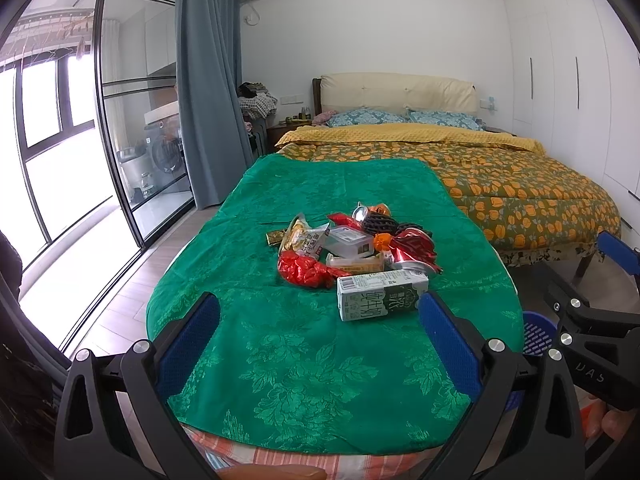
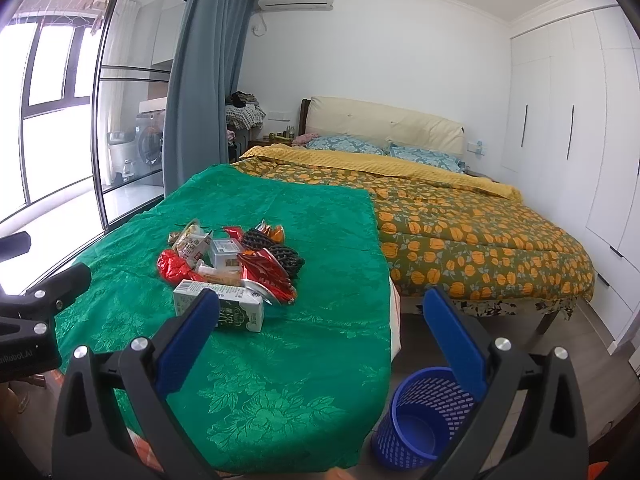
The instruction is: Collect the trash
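A pile of trash (image 1: 352, 244) lies in the middle of the green cloth (image 1: 280, 360) on the table: a red crumpled bag (image 1: 304, 272), a clear plastic box (image 1: 348, 242), a crushed red can (image 1: 414, 250), black foam netting and wrappers. A green-and-white milk carton (image 1: 380, 294) lies nearest me, also in the right wrist view (image 2: 224, 304). My left gripper (image 1: 320, 312) is open and empty above the near cloth. My right gripper (image 2: 320, 312) is open and empty over the table's right edge. A blue mesh bin (image 2: 420, 416) stands on the floor below it.
A bed (image 2: 480, 232) with an orange-patterned quilt stands beyond and right of the table. White wardrobes (image 2: 560, 120) line the right wall. Glass sliding doors (image 1: 120, 120) and a grey curtain (image 1: 208, 80) are on the left. The right gripper's body (image 1: 592, 320) shows in the left view.
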